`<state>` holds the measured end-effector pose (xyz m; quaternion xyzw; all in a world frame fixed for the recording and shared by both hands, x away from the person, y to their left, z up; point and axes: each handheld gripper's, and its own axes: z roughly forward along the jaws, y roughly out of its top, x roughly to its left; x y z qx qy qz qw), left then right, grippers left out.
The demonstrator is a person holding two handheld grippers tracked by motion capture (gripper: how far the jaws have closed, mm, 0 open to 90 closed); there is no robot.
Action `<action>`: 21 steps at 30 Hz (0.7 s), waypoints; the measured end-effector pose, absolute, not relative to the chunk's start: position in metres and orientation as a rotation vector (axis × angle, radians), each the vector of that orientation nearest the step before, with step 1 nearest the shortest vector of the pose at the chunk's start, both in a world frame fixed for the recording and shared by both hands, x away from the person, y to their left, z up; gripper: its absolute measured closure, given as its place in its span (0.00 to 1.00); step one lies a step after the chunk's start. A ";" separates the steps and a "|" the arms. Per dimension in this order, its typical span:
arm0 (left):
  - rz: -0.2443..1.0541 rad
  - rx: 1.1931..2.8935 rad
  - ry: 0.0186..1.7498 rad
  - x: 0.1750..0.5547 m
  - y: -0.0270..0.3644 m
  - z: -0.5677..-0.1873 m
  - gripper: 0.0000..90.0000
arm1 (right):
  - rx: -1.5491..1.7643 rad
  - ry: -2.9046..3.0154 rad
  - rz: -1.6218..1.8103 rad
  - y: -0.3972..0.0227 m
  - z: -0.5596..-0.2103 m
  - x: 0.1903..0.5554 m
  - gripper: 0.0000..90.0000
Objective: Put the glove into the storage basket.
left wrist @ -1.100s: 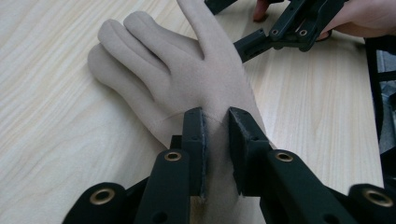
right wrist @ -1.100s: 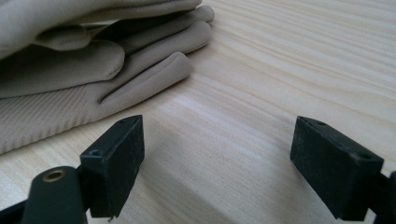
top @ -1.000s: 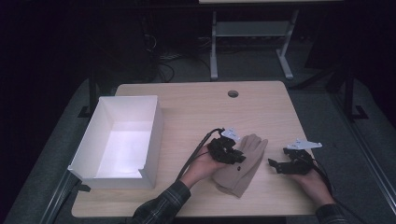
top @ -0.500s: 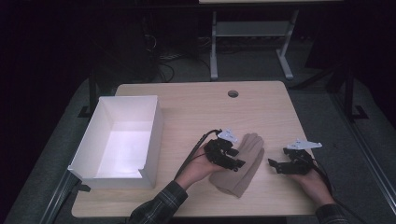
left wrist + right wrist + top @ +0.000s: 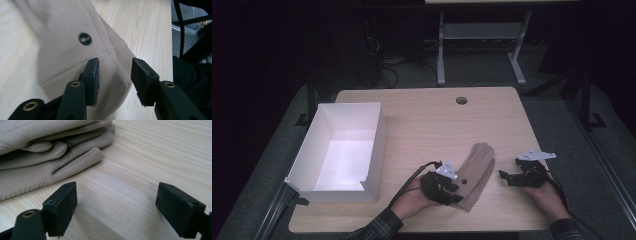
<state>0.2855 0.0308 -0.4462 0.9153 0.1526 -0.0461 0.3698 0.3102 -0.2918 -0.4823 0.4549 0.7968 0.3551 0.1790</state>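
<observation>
dark floor and metal legs sit behind a pale wooden table [image 5: 422, 120]. on the table, a soft beige cloth glove [image 5: 474, 172] lies flat near the front edge, between the two hands. a white open box [image 5: 374, 145] stands well apart to the left of it.

the left gripper [image 5: 451, 192] is low over the cuff end of the glove. its jaws have just been closing, but they stand part way apart, and in the left gripper view the pads [image 5: 93, 80] do not press the cloth yet. the glove's edge lies under and between them. the right gripper [image 5: 506, 177] rests just beside the glove's finger end with its jaws wide apart and nothing in them, only bare wood.

the step looks like a pinch on the cuff so the glove can be picked up. to do it well, i think the left gripper should go down until one pad slides under the edge, then squeeze a good fold of cloth, not just the thin rim. lifting slowly would help, because soft cloth can slip out.

a small round black badge [image 5: 85, 39] sits on the glove. it has a tiny pale mark on it, too small to read.
</observation>
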 end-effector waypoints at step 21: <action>-0.075 2.315 0.350 0.275 0.018 -0.431 0.96 | 1.288 2.252 1.003 -0.292 -0.482 0.310 0.19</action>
